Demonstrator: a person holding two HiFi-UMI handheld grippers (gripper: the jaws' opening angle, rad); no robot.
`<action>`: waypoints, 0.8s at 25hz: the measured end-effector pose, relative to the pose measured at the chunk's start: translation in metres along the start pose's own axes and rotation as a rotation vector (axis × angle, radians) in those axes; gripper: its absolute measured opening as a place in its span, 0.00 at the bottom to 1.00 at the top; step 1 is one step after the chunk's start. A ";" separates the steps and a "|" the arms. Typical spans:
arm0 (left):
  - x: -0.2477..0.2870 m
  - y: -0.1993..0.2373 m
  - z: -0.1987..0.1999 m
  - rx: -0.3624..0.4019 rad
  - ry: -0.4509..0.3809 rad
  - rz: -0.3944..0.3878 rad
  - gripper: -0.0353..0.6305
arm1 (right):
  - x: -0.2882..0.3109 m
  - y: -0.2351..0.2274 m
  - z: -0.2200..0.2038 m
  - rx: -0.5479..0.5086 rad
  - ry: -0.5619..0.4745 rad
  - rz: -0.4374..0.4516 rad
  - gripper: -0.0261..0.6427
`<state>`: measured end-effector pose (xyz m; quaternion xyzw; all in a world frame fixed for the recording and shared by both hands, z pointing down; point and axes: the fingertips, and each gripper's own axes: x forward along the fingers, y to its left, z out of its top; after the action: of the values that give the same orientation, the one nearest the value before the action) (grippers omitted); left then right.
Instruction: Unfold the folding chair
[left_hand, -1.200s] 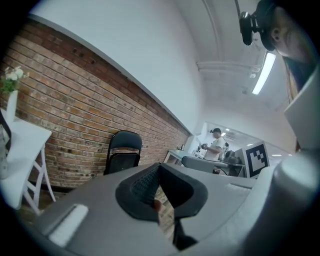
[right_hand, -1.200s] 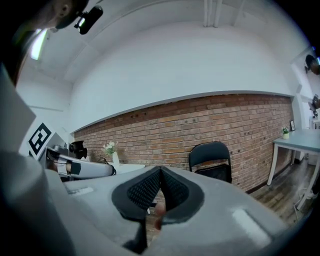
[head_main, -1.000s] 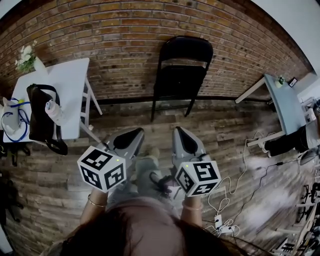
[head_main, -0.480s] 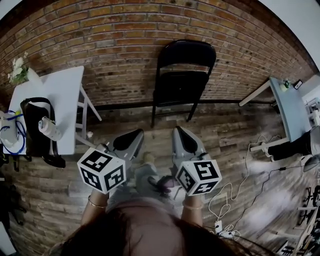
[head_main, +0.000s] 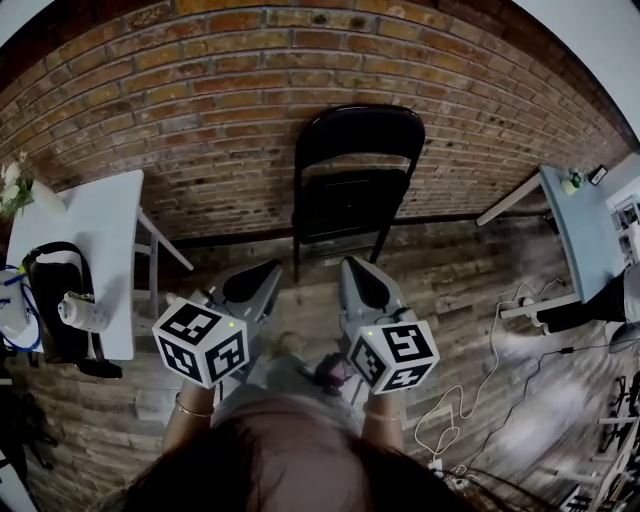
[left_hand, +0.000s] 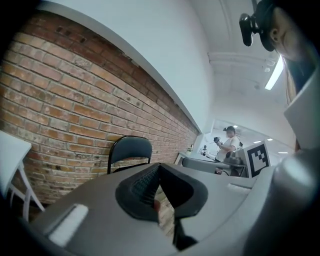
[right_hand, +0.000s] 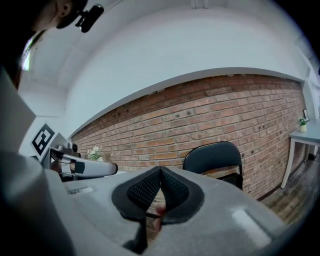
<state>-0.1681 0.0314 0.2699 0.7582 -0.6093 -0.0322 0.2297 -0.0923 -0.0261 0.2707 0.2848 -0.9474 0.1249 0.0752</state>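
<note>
- Two grippers show in the head view, side by side over the wooden floor (head_main: 460, 270): the left gripper (head_main: 260, 280) and the right gripper (head_main: 356, 280), each in one of the person's hands and pointing at the chair (head_main: 350, 190).
- In that view the black chair stands at the brick wall (head_main: 200, 100), ahead of both grippers and apart from them. Its seat looks flipped up against the frame.
- To the left stands a white surface (head_main: 105, 230) with a black bag (head_main: 55, 300) on it. A second surface (head_main: 575, 225) stands at the right, and cables (head_main: 470, 400) lie on the floor near it.
- In the left gripper view, the left gripper (left_hand: 159, 167) has its jaws pressed together with nothing between them. The chair (left_hand: 129, 152) stands beyond, against the wall (left_hand: 75, 100). The right gripper (left_hand: 215, 165) shows alongside, and a person (left_hand: 230, 145) stands far back in the room.
- In the right gripper view, the right gripper (right_hand: 160, 172) likewise has its jaws closed and empty. The chair (right_hand: 215, 160) is ahead and to the right at the wall (right_hand: 200, 115), untouched. The left gripper (right_hand: 85, 167) shows at the left.
</note>
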 end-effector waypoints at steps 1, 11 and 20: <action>0.009 0.004 0.004 0.003 -0.002 0.002 0.06 | 0.007 -0.007 0.003 0.000 -0.004 0.002 0.03; 0.075 0.034 0.032 0.011 -0.008 0.027 0.06 | 0.062 -0.062 0.021 0.013 -0.013 0.028 0.03; 0.106 0.050 0.041 0.018 0.013 0.037 0.07 | 0.087 -0.092 0.018 0.040 0.002 0.033 0.03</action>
<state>-0.1995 -0.0882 0.2775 0.7490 -0.6221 -0.0177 0.2275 -0.1143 -0.1506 0.2895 0.2704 -0.9492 0.1454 0.0683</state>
